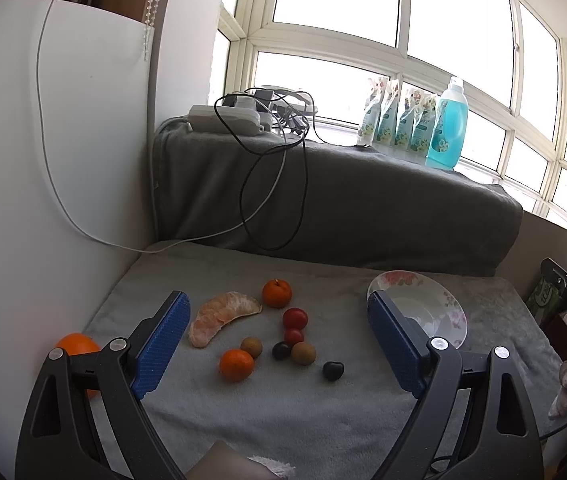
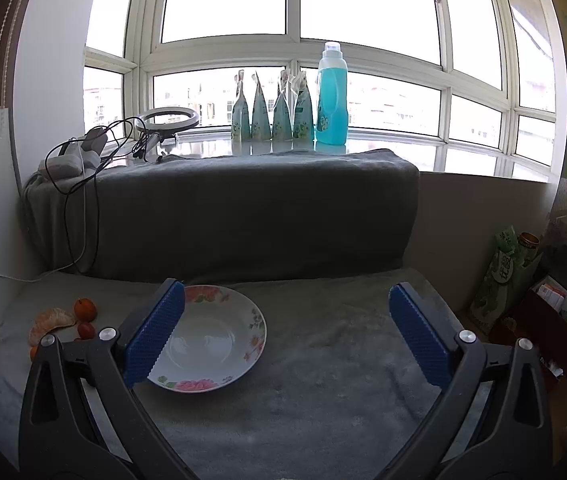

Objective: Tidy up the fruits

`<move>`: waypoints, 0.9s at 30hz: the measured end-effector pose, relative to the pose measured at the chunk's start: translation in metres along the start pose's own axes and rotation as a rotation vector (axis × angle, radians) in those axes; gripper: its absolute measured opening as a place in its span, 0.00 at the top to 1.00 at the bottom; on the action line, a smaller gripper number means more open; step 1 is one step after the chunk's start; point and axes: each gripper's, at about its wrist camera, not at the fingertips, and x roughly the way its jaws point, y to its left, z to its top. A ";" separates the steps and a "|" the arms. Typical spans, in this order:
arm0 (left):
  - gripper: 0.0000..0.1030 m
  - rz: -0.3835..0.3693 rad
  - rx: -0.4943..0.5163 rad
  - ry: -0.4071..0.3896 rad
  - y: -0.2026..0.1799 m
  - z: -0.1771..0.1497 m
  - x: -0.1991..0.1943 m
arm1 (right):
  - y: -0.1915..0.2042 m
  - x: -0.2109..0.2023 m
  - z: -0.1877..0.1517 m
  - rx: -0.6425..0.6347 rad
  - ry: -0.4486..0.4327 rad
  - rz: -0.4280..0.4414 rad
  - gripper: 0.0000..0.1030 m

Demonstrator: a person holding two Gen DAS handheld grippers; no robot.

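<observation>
The floral plate sat bare on the grey fleece cover, and it served as the landmark for everything else. All the fruit lay well to the left of it: a peeled mandarin half farthest from the plate, a small mandarin behind it, another mandarin nearer the camera, two cherry tomatoes closest to the plate among the reds, two tan longans, and two dark fruits, possibly plums, though the view was too coarse to be sure. One more orange fruit lay at the far left, partly behind the gripper frame.

The left gripper hovered over the cluster with its jaws spread wide and nothing between them. The right gripper hung above the cover beside the plate, likewise spread and holding nothing.

Judging from this, the step in hand was the first pick. It would go best by taking an outlying piece, such as the nearer mandarin, so the fingers would not knock its neighbours. The round fruits would roll easily, so the jaws should straddle one squarely and press gently; the tomatoes and the peeled half would bruise.
</observation>
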 end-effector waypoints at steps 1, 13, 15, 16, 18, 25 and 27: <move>0.12 0.000 -0.001 0.000 0.000 0.000 0.000 | 0.000 0.000 0.001 0.001 0.002 0.000 0.00; 0.12 -0.001 -0.002 0.001 0.001 0.000 0.000 | -0.002 0.000 -0.001 0.002 0.002 -0.001 0.00; 0.12 0.000 -0.003 0.000 0.001 0.000 0.000 | -0.001 0.000 -0.001 0.002 0.002 -0.001 0.00; 0.12 -0.001 -0.004 0.001 0.001 0.000 0.000 | -0.001 0.000 -0.001 0.001 0.002 -0.002 0.00; 0.12 -0.001 -0.005 0.001 0.002 0.000 0.000 | -0.001 0.000 -0.001 0.002 0.002 -0.002 0.00; 0.12 -0.002 -0.005 0.002 0.002 0.001 0.001 | -0.001 0.000 -0.001 0.002 0.002 -0.002 0.00; 0.12 -0.001 -0.006 0.002 0.003 0.000 0.000 | -0.001 0.000 -0.001 0.001 0.002 -0.002 0.00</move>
